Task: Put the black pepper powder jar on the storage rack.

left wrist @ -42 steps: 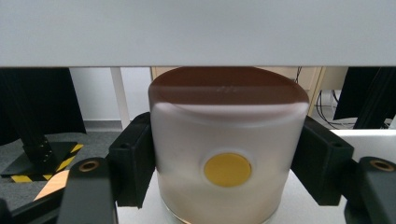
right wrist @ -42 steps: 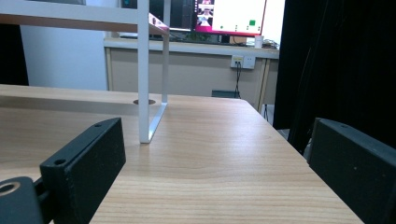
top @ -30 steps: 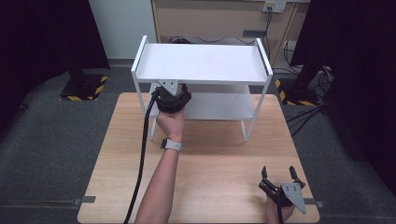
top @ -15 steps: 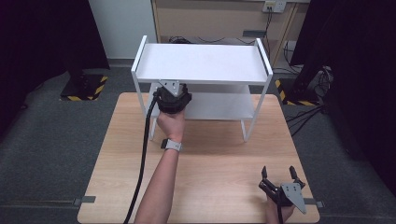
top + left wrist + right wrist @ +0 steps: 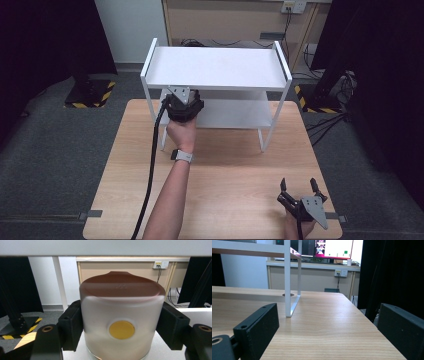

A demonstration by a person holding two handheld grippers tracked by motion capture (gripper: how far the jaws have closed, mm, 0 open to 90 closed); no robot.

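Item: frosted jar (image 5: pixel 119 327) with a dark brown lid (image 5: pixel 121 286) and a round yellow sticker (image 5: pixel 121 329) on its near wall. Upright, long axis vertical, lid uppermost, sticker facing back toward the person. It sits on the lower shelf (image 5: pixel 235 114) of the white two-tier rack (image 5: pixel 215 67), base apparently on the shelf surface (contact hidden at the bottom edge of the left gripper view).

Left claw (image 5: pixel 183 105): closed on the jar, one black pad (image 5: pixel 72 327) flat against each side wall, below the lid.

Right claw (image 5: pixel 299 187): jaws wide apart, nothing between them, resting low at the near right corner of the desk (image 5: pixel 225 165), well apart from the rack.

Step in hand, as judged: placing or fetching the jar at the lower shelf. To do it well, keep the jar plumb, hold the wrist level under the top shelf (image 5: pixel 105 247) (which hangs just above the lid), and move straight along the shelf opening without tipping.
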